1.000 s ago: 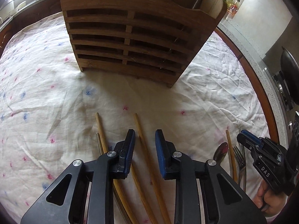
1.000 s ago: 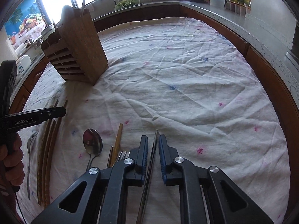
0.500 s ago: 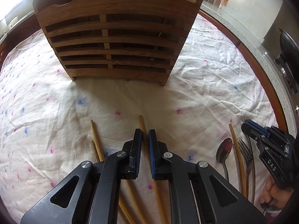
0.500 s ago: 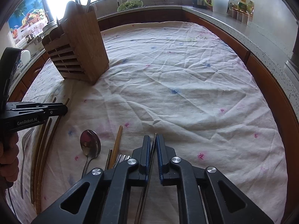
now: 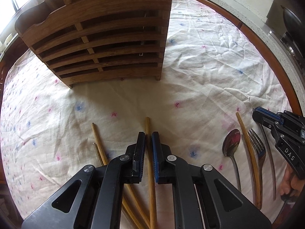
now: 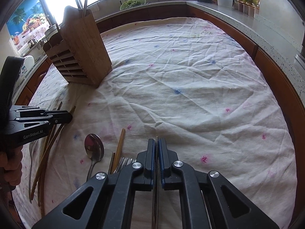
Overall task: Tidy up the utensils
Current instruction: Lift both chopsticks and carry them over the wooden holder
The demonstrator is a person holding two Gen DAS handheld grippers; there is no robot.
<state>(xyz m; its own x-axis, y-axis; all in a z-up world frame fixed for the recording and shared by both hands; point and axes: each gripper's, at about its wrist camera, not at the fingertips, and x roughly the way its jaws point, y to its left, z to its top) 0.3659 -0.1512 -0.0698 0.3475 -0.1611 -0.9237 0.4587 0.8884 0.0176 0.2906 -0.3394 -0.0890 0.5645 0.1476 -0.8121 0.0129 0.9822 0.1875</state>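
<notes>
My left gripper (image 5: 148, 136) is shut on a wooden chopstick (image 5: 148, 126) whose tip sticks out ahead, low over the cloth. Two more wooden chopsticks (image 5: 97, 139) lie to its left. The slatted wooden utensil holder (image 5: 106, 38) stands upright ahead of it. My right gripper (image 6: 156, 143) is shut on a thin metal chopstick (image 6: 156, 139). A metal spoon (image 6: 94, 148), a wooden chopstick (image 6: 120, 145) and a fork (image 6: 124, 162) lie left of it. The holder (image 6: 80, 51) stands far left in the right wrist view, with metal sticks standing in it.
The table (image 6: 282, 87) carries a wrinkled white cloth with pink and blue flowers (image 6: 181, 87). A stone counter (image 6: 266, 24) with jars and a kettle runs behind. In the left wrist view the right gripper (image 5: 282, 133) sits at far right, over the spoon (image 5: 231, 143) and fork (image 5: 256, 143).
Both grippers have closed: the left one onto the wooden chopstick, the right one onto the metal chopstick. The left view has swung, so the holder now sits further left.
</notes>
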